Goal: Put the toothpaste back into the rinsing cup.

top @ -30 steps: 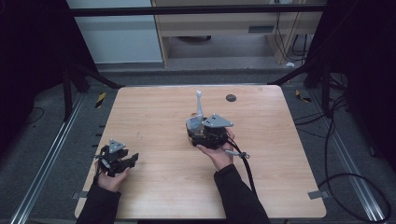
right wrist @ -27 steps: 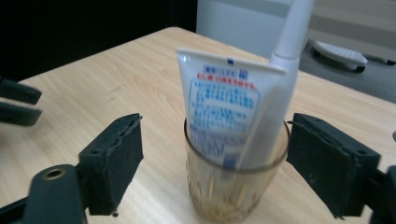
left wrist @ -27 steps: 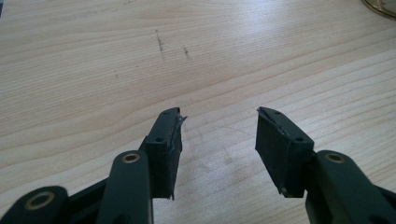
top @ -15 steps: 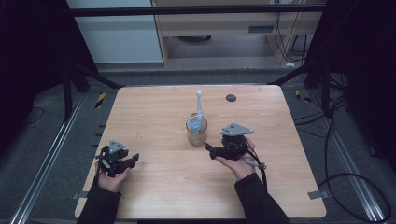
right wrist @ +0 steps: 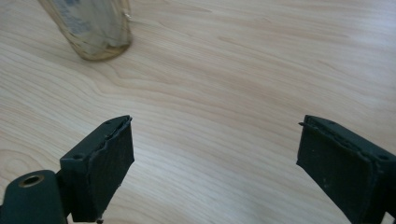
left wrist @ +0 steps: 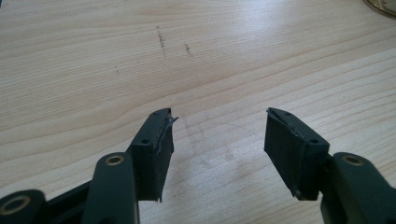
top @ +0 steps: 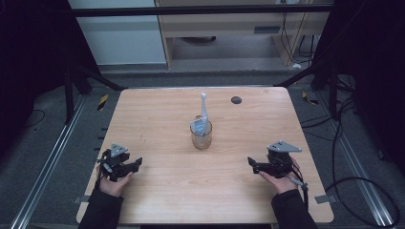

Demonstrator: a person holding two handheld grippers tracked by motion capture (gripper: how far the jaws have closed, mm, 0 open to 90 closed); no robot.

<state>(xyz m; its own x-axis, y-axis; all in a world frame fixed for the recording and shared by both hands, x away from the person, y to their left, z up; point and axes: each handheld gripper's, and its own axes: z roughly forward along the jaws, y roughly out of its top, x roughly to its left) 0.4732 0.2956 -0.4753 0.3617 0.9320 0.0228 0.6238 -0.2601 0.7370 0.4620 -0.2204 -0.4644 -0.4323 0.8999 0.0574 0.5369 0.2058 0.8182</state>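
A clear glass (top: 201, 136) stands upright at the middle of the wooden table (top: 153, 119). A white toothbrush (top: 204, 102) and a small tube (top: 198, 125) stick up out of it. My right gripper (top: 253, 166) rests near the front right, well clear of the glass and pointing left. Its jaws have just been opening and hold nothing. In the right gripper view the gripper (right wrist: 215, 126) stands wide over bare wood, with the glass (right wrist: 93, 28) at upper left. My left gripper (top: 135, 166) sits open at the front left. It (left wrist: 219, 123) too has only bare wood between its jaws.
A small dark round spot (top: 236, 99) marks the table behind and right of the glass. The glass rim (left wrist: 383, 5) shows at the top right corner of the left gripper view. Dark frame bars and cables surround the table.
My right gripper has left the glass and drawn back to the right and toward the front edge. The glass stays upright where it was. The left hand has not moved.
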